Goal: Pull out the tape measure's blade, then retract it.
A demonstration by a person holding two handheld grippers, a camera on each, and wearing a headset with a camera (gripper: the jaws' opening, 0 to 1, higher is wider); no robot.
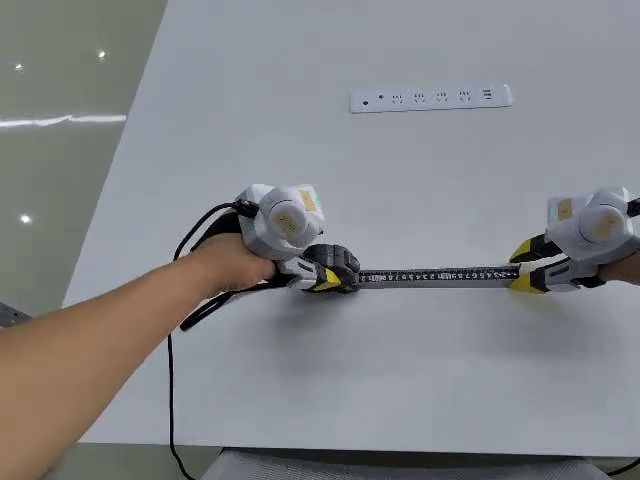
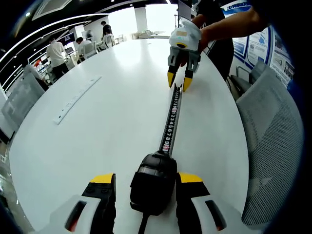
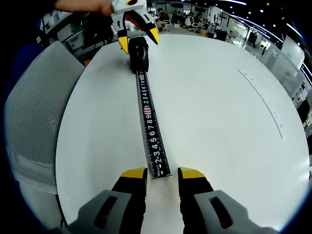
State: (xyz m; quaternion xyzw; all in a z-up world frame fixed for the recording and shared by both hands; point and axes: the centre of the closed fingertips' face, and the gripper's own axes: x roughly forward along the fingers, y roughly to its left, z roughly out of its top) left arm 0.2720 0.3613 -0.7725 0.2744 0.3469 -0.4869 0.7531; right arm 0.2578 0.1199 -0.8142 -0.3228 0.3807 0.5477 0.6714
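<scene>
In the head view, a white table (image 1: 400, 180) has a power strip (image 1: 430, 98) lying near its far side. The left gripper (image 1: 320, 268) has the black tape measure (image 1: 337, 267) between its two jaws. The blade (image 1: 435, 277) is pulled out and lies flat on the table. It runs across to the right gripper (image 1: 520, 267).

In the left gripper view, the tape measure sits between the two yellow-tipped jaws. One jaw touches it, and I cannot tell if they squeeze it. The blade goes straight ahead to the right gripper, which a hand (image 2: 207, 27) holds. A grey chair (image 2: 273, 146) stands beside the table.

In the right gripper view, the jaws are spread apart. The end of the blade lies on the table just between their yellow tips. The numbers on the blade run away toward the tape measure at the far end.
</scene>
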